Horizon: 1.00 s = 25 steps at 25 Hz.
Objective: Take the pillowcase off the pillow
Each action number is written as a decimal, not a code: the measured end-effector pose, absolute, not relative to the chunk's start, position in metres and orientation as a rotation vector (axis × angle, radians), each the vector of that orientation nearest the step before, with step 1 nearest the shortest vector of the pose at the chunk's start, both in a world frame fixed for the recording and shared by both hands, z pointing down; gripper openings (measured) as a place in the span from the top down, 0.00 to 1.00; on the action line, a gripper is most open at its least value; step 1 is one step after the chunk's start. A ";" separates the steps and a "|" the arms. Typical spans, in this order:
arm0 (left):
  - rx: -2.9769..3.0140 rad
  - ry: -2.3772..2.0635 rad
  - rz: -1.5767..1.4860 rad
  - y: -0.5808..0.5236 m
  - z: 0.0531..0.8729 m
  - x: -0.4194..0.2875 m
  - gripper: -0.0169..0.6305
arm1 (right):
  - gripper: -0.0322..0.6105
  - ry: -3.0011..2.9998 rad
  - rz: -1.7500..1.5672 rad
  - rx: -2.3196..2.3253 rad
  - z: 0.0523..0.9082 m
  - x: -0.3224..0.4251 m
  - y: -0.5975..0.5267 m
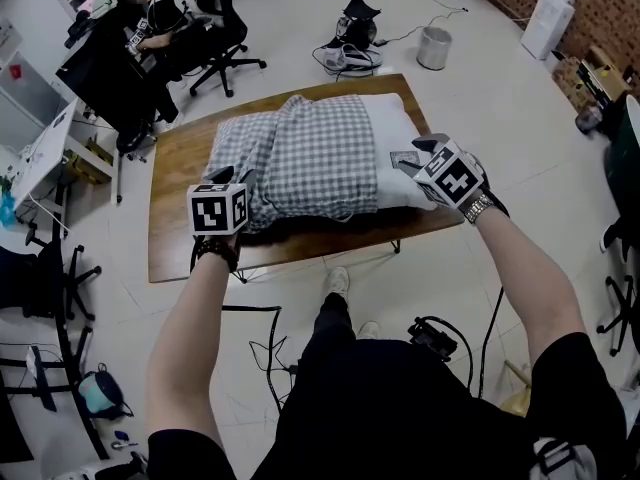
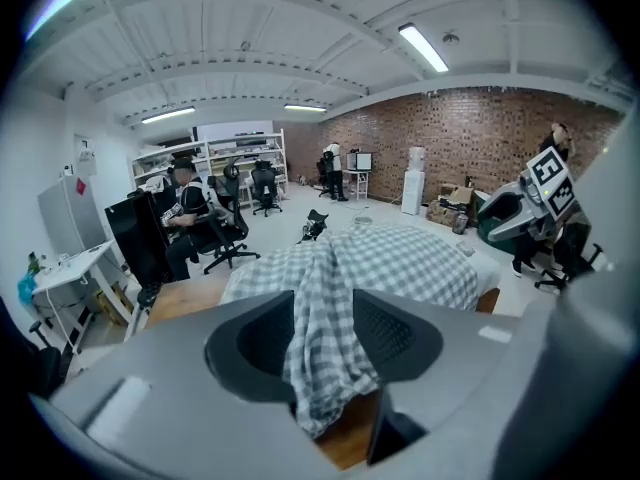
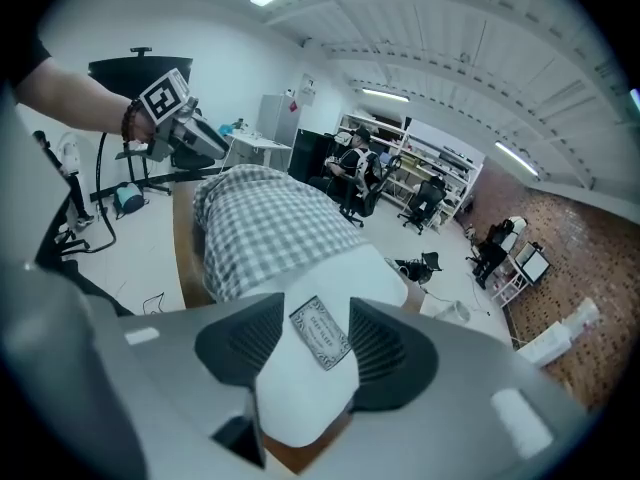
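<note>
A white pillow [image 1: 395, 133] lies on the wooden table [image 1: 175, 238], its left two thirds inside a grey checked pillowcase [image 1: 300, 153]. My left gripper [image 1: 243, 182] is at the near left corner of the case. In the left gripper view a gathered fold of the pillowcase [image 2: 322, 318] hangs between the spread jaws of the left gripper [image 2: 322, 340], its loose end dangling over the table. My right gripper [image 1: 416, 156] is at the bare near right corner. In the right gripper view that pillow corner [image 3: 300, 398] with its label [image 3: 320, 330] fills the gap of the open right gripper [image 3: 318, 346].
A seated person [image 1: 150, 23] and several black office chairs [image 1: 225, 43] are beyond the table's far left. A metal bin [image 1: 434, 48] and a black bag with cables [image 1: 352, 38] stand on the floor behind. Cables [image 1: 265, 353] run by my feet.
</note>
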<state>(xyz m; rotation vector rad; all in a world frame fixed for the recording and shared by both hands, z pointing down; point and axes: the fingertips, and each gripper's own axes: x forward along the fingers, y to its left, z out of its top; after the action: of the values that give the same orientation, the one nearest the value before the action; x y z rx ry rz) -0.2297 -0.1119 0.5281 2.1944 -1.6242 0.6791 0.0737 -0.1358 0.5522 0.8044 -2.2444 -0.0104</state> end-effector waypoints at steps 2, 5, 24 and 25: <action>2.239 -1.590 0.691 -0.122 0.518 -0.219 0.67 | 0.64 -2.258 -0.011 0.808 0.549 0.070 -0.145; 2.307 -1.512 0.710 -0.149 0.500 -0.206 0.63 | 0.63 -2.256 0.010 0.815 0.541 0.064 -0.168; 2.323 -0.986 0.939 -0.376 0.470 -0.177 0.53 | 0.60 -2.166 0.282 0.771 0.527 0.026 -0.380; 2.308 -0.959 0.953 -0.384 0.476 -0.177 0.53 | 0.60 -2.160 0.294 0.760 0.530 0.022 -0.389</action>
<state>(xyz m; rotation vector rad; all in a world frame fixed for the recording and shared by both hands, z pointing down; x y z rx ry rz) -0.1769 -0.3844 0.4763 2.3085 -0.9586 0.9533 0.0225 -0.3891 0.5298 0.7595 -2.1600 0.2945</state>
